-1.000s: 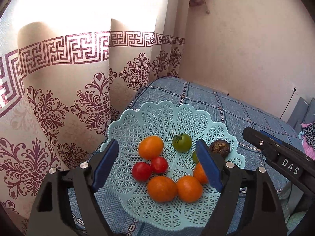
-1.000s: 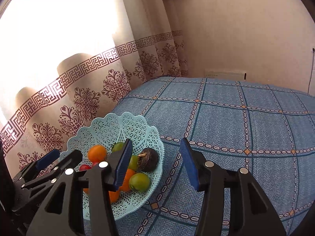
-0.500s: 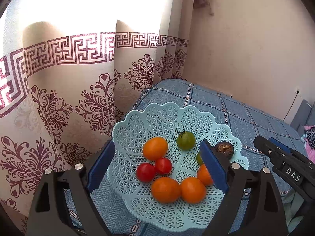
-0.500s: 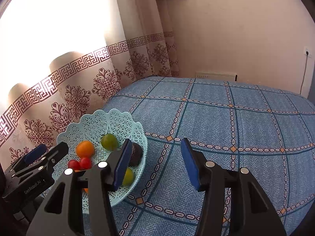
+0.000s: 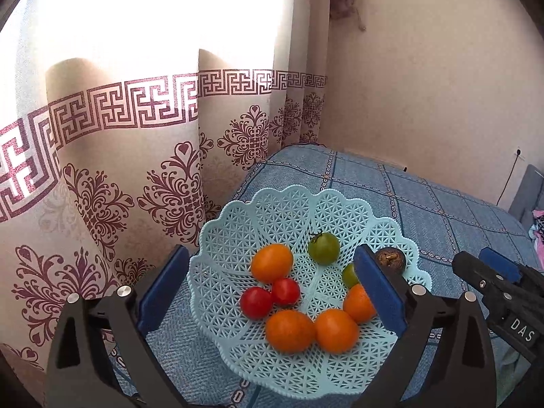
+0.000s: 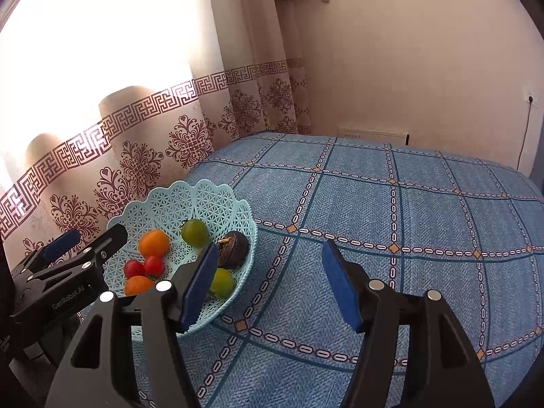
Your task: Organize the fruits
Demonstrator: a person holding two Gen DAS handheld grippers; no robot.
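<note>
Fruits round, glossy; basket scalloped plastic lattice.

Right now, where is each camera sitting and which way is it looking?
Left wrist view: rides on the left claw, looks down at the basket of fruit before the curtain; its own two blue fingers show, open.
Right wrist view: rides on the right claw, looks across the blue bedspread toward the wall; its open fingers show.
Shared: both see the basket, and each sees the other claw.
</note>
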